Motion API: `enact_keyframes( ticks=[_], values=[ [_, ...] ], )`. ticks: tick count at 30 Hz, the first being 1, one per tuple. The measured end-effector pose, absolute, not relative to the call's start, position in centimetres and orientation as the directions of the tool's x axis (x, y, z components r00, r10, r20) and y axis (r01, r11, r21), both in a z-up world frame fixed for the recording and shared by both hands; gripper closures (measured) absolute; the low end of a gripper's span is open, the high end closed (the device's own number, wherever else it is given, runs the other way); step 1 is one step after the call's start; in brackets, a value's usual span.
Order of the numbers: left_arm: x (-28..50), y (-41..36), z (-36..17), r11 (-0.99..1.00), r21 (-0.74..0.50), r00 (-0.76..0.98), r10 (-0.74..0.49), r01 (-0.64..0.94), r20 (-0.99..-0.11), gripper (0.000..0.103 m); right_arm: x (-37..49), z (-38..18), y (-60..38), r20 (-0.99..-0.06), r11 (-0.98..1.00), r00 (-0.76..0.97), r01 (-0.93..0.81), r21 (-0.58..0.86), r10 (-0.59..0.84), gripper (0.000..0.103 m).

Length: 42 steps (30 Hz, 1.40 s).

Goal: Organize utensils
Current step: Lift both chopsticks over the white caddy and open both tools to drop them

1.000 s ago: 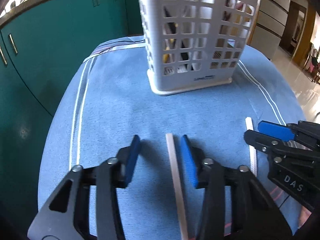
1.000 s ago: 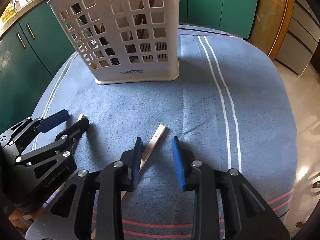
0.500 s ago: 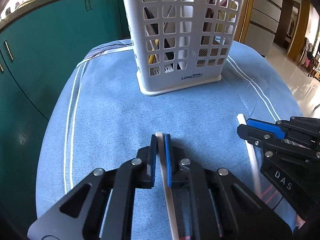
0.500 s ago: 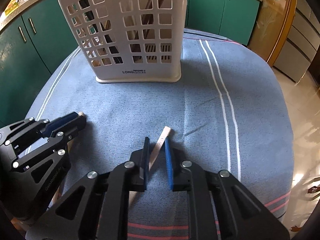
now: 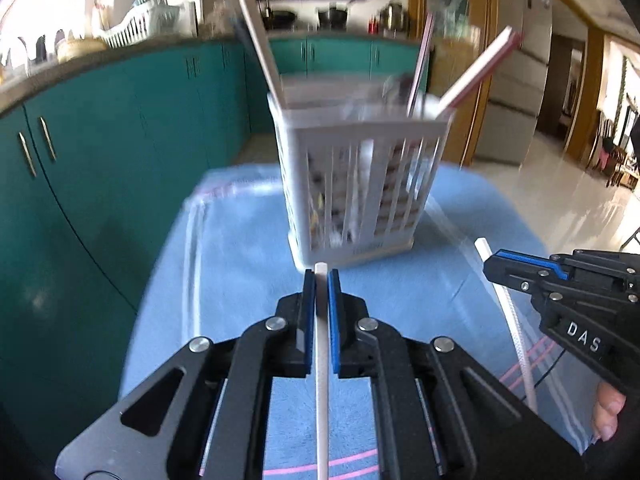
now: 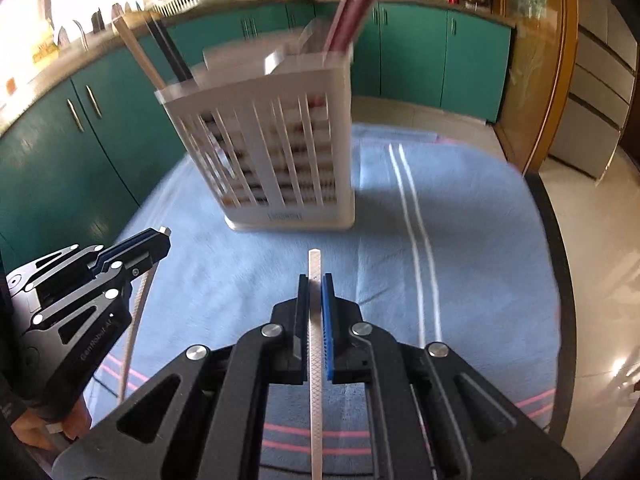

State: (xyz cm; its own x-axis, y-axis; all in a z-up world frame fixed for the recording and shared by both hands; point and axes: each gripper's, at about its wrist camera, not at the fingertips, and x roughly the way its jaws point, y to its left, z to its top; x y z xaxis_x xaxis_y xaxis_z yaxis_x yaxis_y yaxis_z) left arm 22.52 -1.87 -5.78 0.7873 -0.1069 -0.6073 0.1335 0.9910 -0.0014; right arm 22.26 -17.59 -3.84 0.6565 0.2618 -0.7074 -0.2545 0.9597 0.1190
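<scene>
Each tool is clamped on one white chopstick. The left tool (image 5: 321, 300) grips the left chopstick (image 5: 322, 380) just behind its tip, which pokes out a little beyond the pads toward the white utensil basket (image 5: 360, 184); the long remainder runs back under the tool body. The right tool (image 6: 315, 304) grips the right chopstick (image 6: 315, 360) likewise, with a somewhat longer stub ahead of the pads, also aimed at the basket. Both sticks appear to be lifted off the blue cloth (image 6: 460, 260) covering the desk, on the near side of the basket and apart from it; neither is inserted. The basket already holds several sticks and utensils leaning out over its rim, and both views of it are blurred by motion, so its compartments cannot be made out. Risks, as judged: each stick is pinched near one end, so the long unsupported tail could pivot or slide in the pads during the swing upright. The tails trail toward the person and may catch the cloth or the other tool, since the tools work close side by side in front of the basket. The items already fanned across the basket's mouth could deflect an incoming tip, and a lateral knock against the light, tall basket could shift or tip it on the cloth.
</scene>
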Motion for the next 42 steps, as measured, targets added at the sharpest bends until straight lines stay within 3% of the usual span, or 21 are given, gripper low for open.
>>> enact_keyframes(
  ticks=[16,19,26,35,42],
  values=[
    [17.6,2.6,11.9,0.977,-0.184,0.954,-0.154,0.108,-0.258,0.097,18.4,9.8,-20.0,-0.432,0.935,0.829,-0.302,0.188,0.354,0.096],
    [17.6,2.8,14.0,0.971,-0.209,0.962,-0.159,0.113,-0.220,0.097,19.2,12.8,-20.1,-0.370,0.929,0.854,-0.313,0.196,0.366,0.096],
    [18.4,4.2,17.9,0.953,-0.288,0.982,-0.133,0.090,-0.134,0.097,21.6,17.8,-19.9,-0.321,0.928,0.873,-0.320,0.193,0.368,0.096],
    [23.6,6.4,19.0,0.904,-0.427,0.994,-0.050,0.005,-0.094,0.097,24.3,22.2,-21.9,-0.207,0.934,0.928,-0.257,0.247,0.310,0.096],
    [27.2,2.8,16.4,0.950,-0.310,0.991,-0.015,-0.028,-0.134,0.097,27.7,19.4,-20.2,-0.215,0.955,0.945,-0.201,0.218,0.248,0.096]
  ],
)
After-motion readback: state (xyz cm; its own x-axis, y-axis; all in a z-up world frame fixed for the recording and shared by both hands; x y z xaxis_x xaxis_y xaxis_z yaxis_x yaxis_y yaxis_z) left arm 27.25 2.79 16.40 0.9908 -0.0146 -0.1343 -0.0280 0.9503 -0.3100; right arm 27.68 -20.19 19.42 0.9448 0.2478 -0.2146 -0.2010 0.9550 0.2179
